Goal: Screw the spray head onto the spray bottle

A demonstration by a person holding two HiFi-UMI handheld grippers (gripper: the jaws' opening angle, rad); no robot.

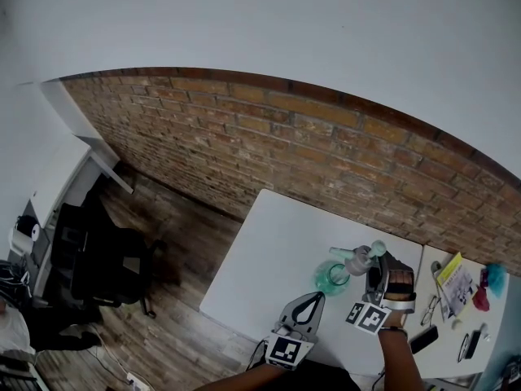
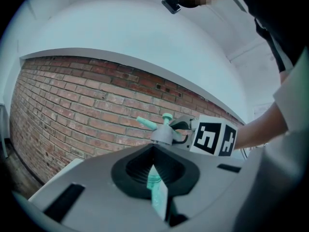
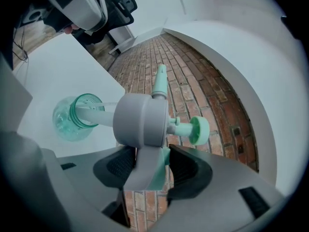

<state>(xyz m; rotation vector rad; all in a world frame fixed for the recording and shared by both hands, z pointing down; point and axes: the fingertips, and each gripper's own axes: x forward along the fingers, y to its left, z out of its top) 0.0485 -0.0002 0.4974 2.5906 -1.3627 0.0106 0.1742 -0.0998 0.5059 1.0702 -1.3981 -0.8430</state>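
The teal see-through spray bottle [image 1: 330,278] stands on the white table [image 1: 269,259]. My left gripper [image 1: 313,297] is shut, and a teal strip of the bottle [image 2: 157,192] shows pinched between its jaws. The grey spray head [image 3: 142,120], with a teal nozzle and knob, is held by its trigger in my right gripper [image 3: 152,166]. Its thin dip tube [image 3: 94,111] reaches into the bottle's open mouth [image 3: 79,108], while the grey collar stays apart from the neck. In the left gripper view the spray head [image 2: 164,132] hangs above the jaws, beside the right gripper's marker cube [image 2: 215,138].
A brick wall [image 1: 309,145] runs behind the table. At the table's right end lie glasses [image 1: 429,308], a dark phone [image 1: 423,339], a yellow booklet [image 1: 453,279] and a teal item [image 1: 494,277]. A black chair [image 1: 110,263] stands on the wooden floor to the left.
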